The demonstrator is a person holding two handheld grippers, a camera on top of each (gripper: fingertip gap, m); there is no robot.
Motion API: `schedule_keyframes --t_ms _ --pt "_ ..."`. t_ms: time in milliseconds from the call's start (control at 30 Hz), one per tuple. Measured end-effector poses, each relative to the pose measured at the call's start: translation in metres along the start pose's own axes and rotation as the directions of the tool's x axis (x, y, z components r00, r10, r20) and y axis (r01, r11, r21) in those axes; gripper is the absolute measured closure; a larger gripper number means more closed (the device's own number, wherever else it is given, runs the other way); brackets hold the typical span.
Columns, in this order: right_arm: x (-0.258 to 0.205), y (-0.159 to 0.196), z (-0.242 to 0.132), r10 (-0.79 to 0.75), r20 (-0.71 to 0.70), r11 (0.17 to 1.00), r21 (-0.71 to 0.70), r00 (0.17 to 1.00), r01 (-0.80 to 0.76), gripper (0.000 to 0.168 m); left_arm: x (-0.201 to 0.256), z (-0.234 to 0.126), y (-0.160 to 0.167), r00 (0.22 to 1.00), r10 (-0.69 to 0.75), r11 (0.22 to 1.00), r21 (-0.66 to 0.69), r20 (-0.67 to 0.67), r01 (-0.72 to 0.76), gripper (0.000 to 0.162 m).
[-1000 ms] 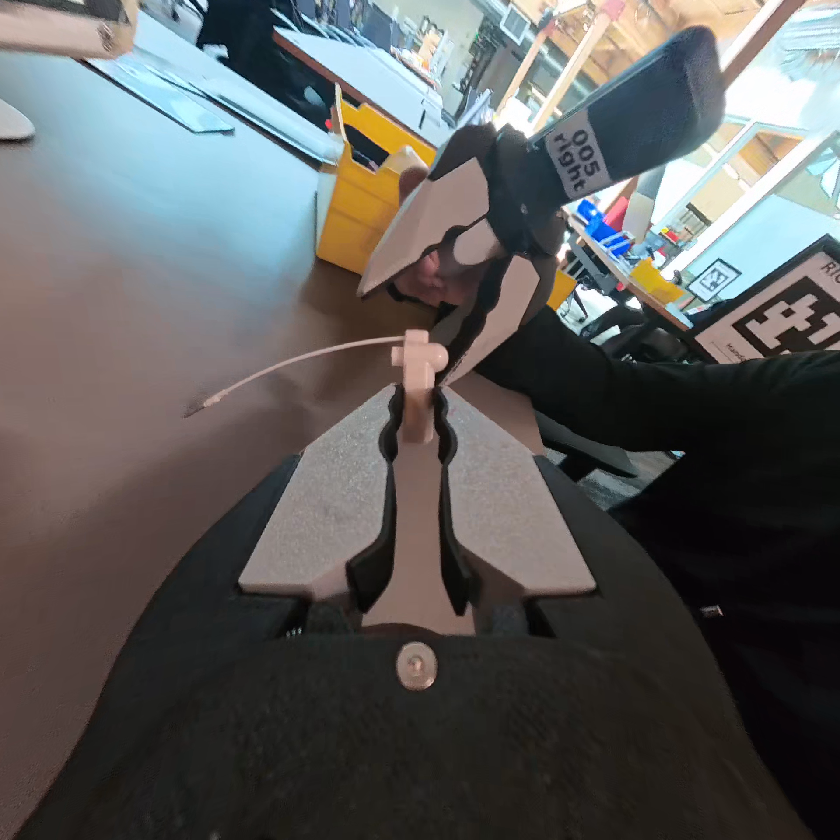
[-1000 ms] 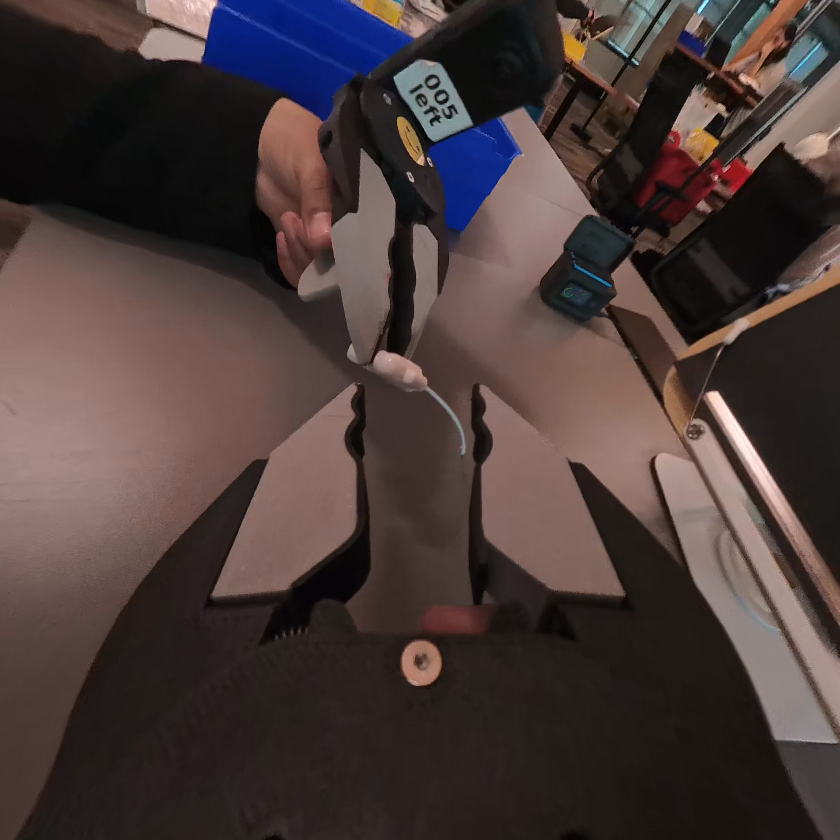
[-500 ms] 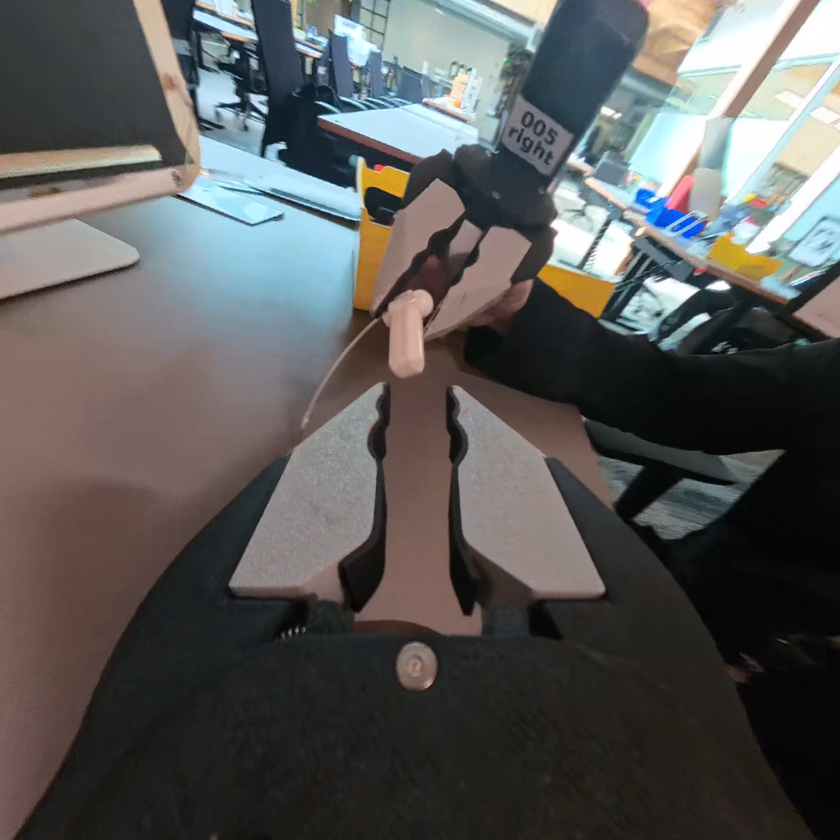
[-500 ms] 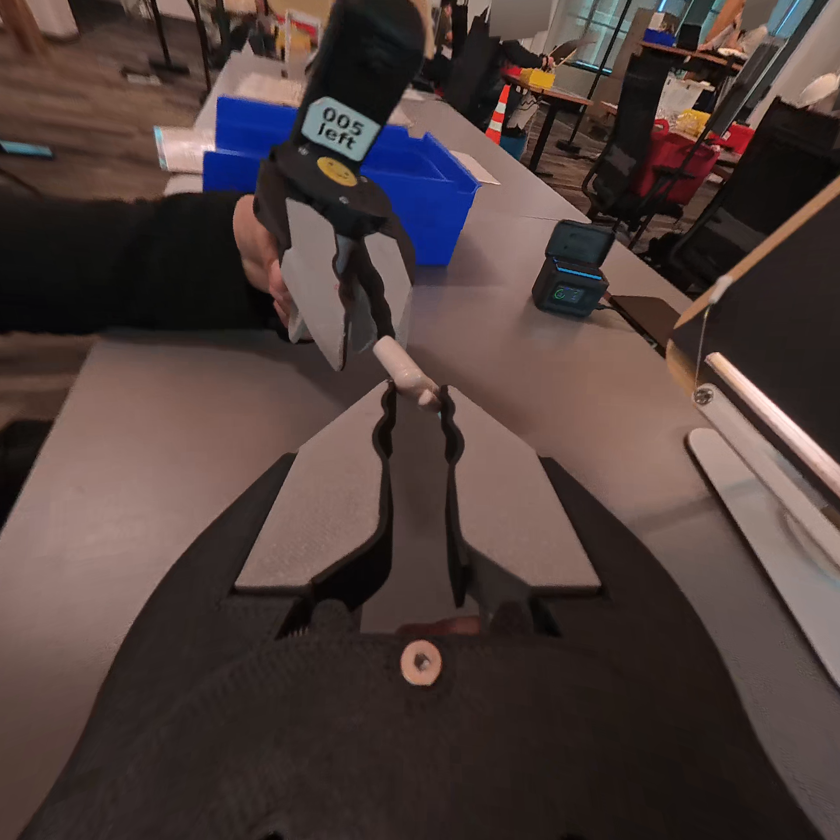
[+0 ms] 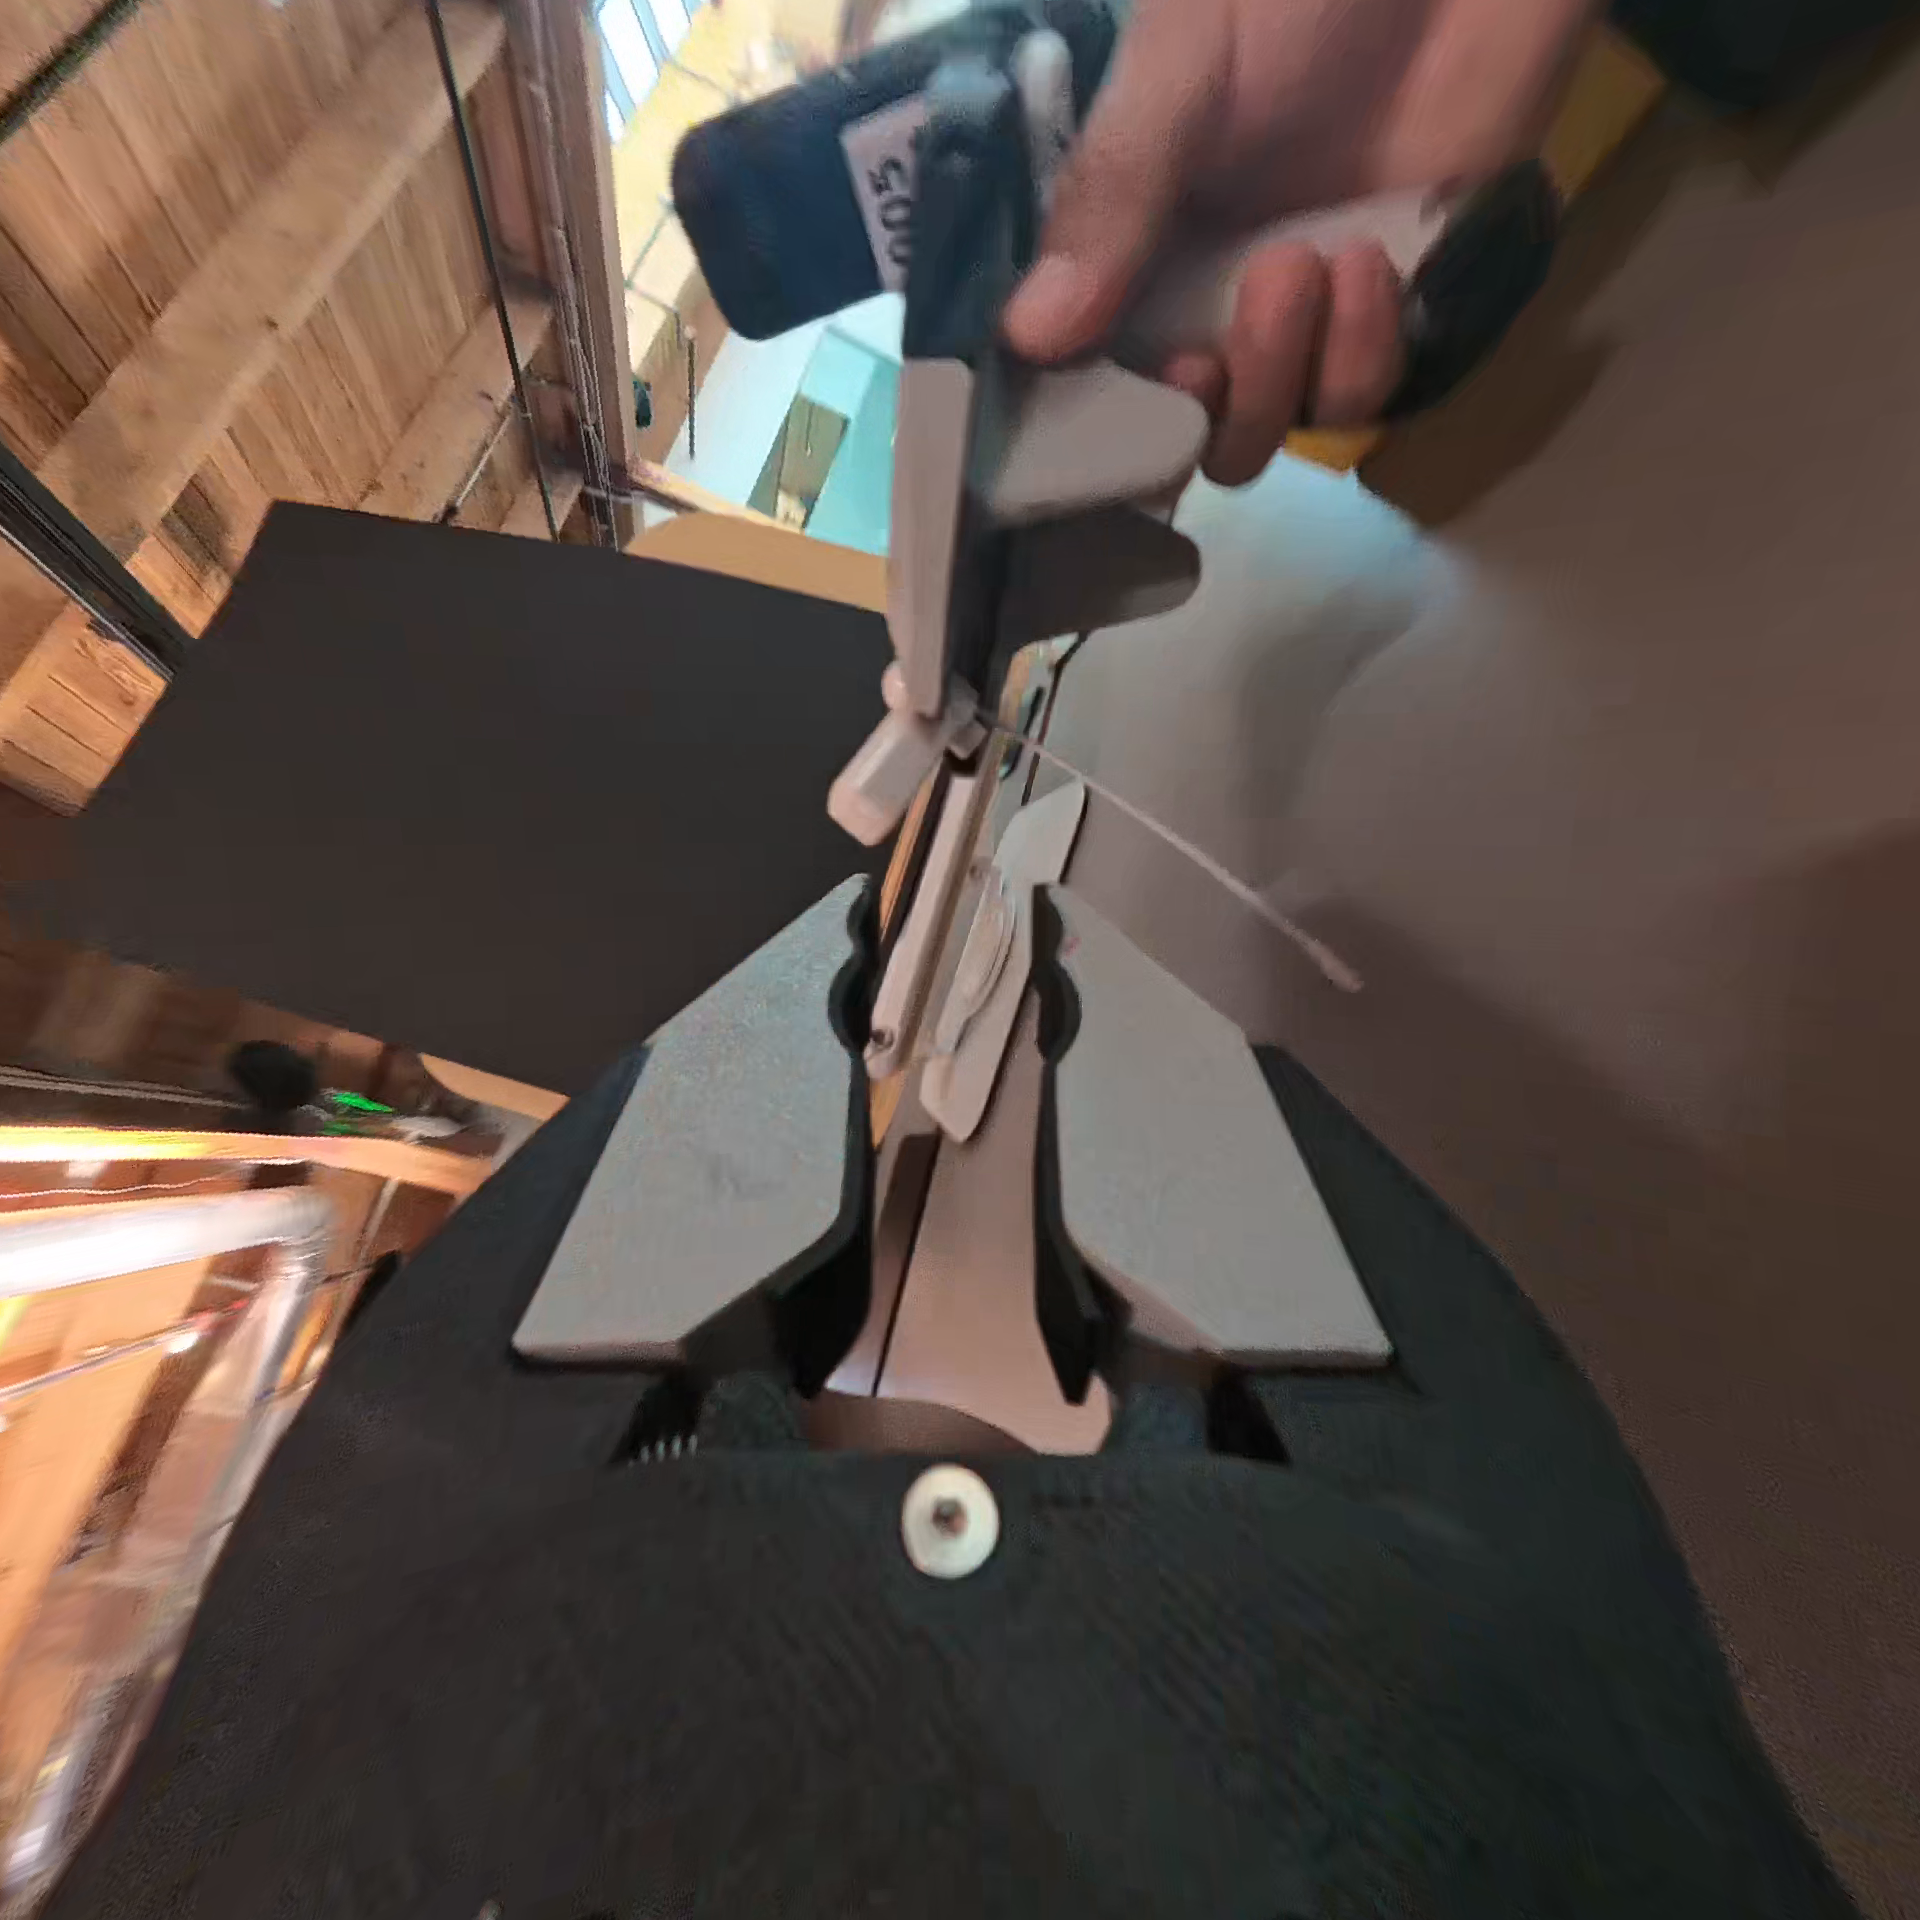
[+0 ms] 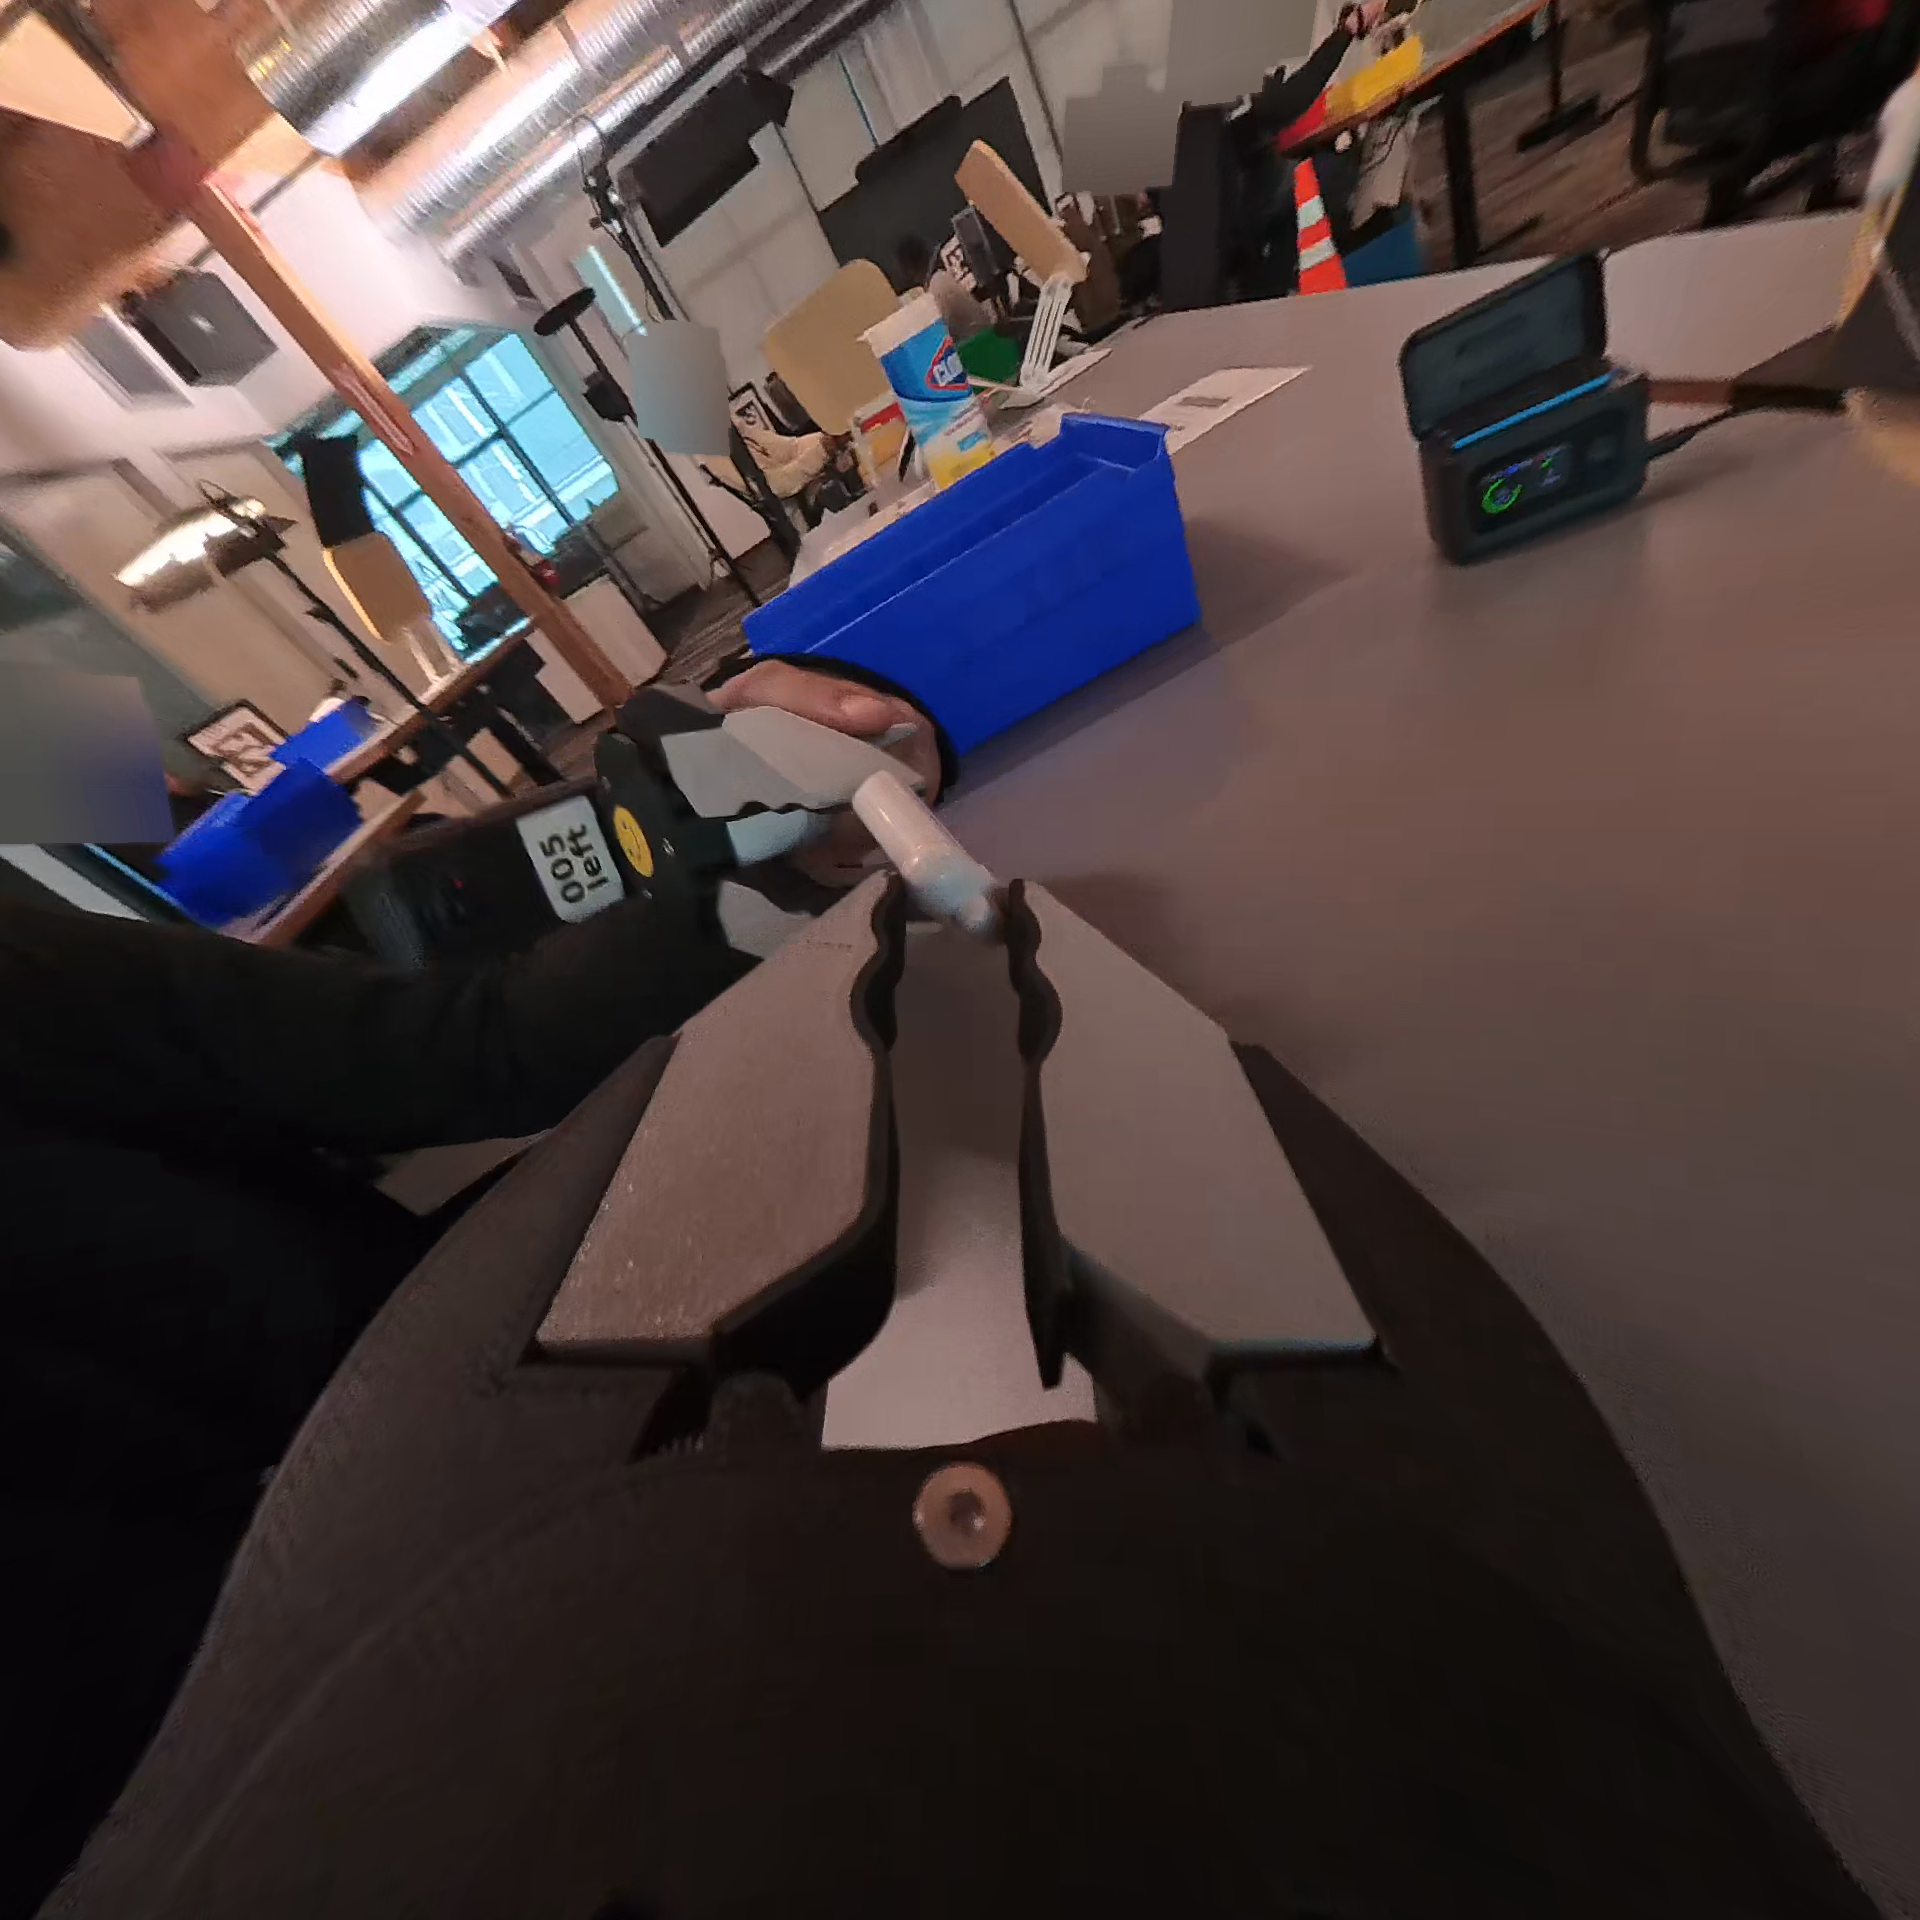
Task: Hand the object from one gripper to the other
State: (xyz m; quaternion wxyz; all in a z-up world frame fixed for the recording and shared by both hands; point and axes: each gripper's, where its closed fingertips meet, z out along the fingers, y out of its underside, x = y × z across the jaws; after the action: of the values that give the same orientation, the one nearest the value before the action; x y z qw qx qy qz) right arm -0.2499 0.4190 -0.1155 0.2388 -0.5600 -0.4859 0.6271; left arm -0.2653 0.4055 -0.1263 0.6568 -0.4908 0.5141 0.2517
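- right gripper [image 6: 951, 914] narrowed, clamped on thin end of white tag [image 6: 920, 852], tips at 12 o'clock in right wrist view
- left gripper [image 5: 951, 925] parted, nothing between its fingers
- tag held above grey table [image 6: 1507, 831], its thin cord [image 5: 1195, 862] trailing toward 4 o'clock
- blue bin [image 6: 987, 592] on table at 12 o'clock

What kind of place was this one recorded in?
Most likely an open-plan office or lab workspace: long grey tables, a blue storage bin on one, lighting stands behind, and exposed ceiling ducts.
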Motion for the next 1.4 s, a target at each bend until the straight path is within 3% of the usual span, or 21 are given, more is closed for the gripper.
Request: schedule_keyframes --t_ms 67,233,400,500,567,633,733,900,1033,1133,1300,1400 --pt "0.004 0.007 0.002 0.021 -0.013 0.999 -0.034 1.0 -0.022 0.153 -0.004 0.003 0.0 0.999 0.025 0.999 -0.024 0.042 -0.024 0.125" --pt "0.003 0.013 0.006 0.06 0.003 0.997 -0.057 0.998 -0.06 0.153 -0.011 -0.002 -0.002 0.998 0.025 1.0 0.004 0.061 -0.025 0.125" --pt "0.001 0.023 0.013 0.062 0.003 0.992 -0.11 0.998 -0.061 0.153 0.0 0.002 -0.007 0.997 0.068 0.998 0.009 0.034 -0.068 0.13" --pt "-0.003 0.027 0.017 0.067 0.018 0.989 -0.131 0.998 -0.064 0.152 0.008 0.003 -0.006 0.997 0.075 0.997 0.009 -0.005 -0.075 0.146" --pt "-0.002 0.029 0.016 0.068 0.014 0.988 -0.14 0.998 -0.066 0.152 0.01 0.003 -0.005 0.997 0.075 0.997 0.004 -0.028 -0.075 0.147" --pt "-0.003 0.026 0.016 0.073 0.026 0.99 -0.125 0.997 -0.069 0.154 0.008 0.003 -0.006 0.999 0.03 1.0 -0.003 -0.042 -0.031 0.147" --pt "-0.013 0.009 0.008 0.017 0.077 0.999 -0.047 0.997 -0.014 0.157 -0.006 0.001 -0.013 0.979 -0.199 0.978 0.057 -0.052 0.202 0.149" --pt "-0.016 -0.02 -0.01 -0.143 0.015 0.986 0.092 0.99 0.141 0.144 -0.025 -0.004 -0.011 0.826 -0.547 0.818 0.125 -0.138 0.562 0.149" --pt "-0.011 -0.014 -0.009 -0.235 -0.049 0.971 0.035 0.971 0.237 0.143 -0.04 -0.012 -0.017 0.656 -0.711 0.627 0.195 -0.253 0.754 0.15" --pt "-0.016 -0.006 0.0 -0.36 -0.069 0.933 -0.025 0.93 0.36 0.14 -0.043 -0.019 -0.025 0.499 -0.772 0.459 0.197 -0.395 0.866 0.149" --pt "-0.031 0.0 0.016 -0.536 -0.08 0.844 -0.063 0.841 0.532 0.124 -0.031 -0.022 -0.035 0.328 -0.762 0.322 0.112 -0.559 0.94 0.15" --pt "-0.039 0.003 0.022 -0.572 -0.055 0.82 -0.059 0.818 0.569 0.115 -0.016 -0.022 -0.042 0.238 -0.733 0.284 0.031 -0.638 0.958 0.15"
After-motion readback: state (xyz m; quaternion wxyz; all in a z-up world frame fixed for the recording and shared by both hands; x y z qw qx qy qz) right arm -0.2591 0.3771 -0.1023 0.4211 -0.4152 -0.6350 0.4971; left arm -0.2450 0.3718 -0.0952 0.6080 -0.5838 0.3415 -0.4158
